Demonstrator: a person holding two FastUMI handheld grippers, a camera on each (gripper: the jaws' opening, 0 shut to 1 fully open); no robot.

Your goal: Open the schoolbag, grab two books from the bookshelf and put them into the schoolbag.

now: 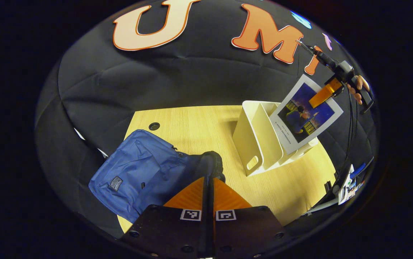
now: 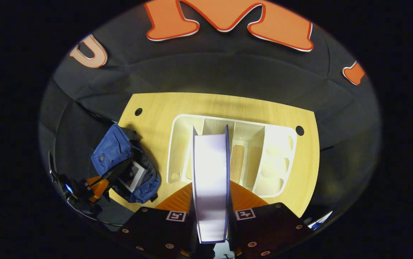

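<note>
The blue schoolbag (image 1: 138, 176) lies at the left of the wooden table. My left gripper (image 1: 208, 178) is shut on its dark opening edge. In the right gripper view the schoolbag (image 2: 114, 149) gapes open with one book (image 2: 132, 175) inside, and the left gripper (image 2: 94, 189) holds its rim. My right gripper (image 2: 210, 184) is shut on a second book (image 2: 210, 162), seen edge-on above the white bookshelf (image 2: 274, 158). In the left gripper view that book (image 1: 305, 117) hangs with its blue cover showing, pinched by the right gripper (image 1: 319, 98) above the bookshelf (image 1: 256, 144).
The light wooden table (image 1: 192, 126) has round cable holes (image 1: 153, 126) near its back corners. A hand (image 1: 358, 86) holds the right gripper's handle, with cables trailing below it. Loose items (image 1: 348, 185) sit beyond the table's right edge. The black cloth wall stands close behind.
</note>
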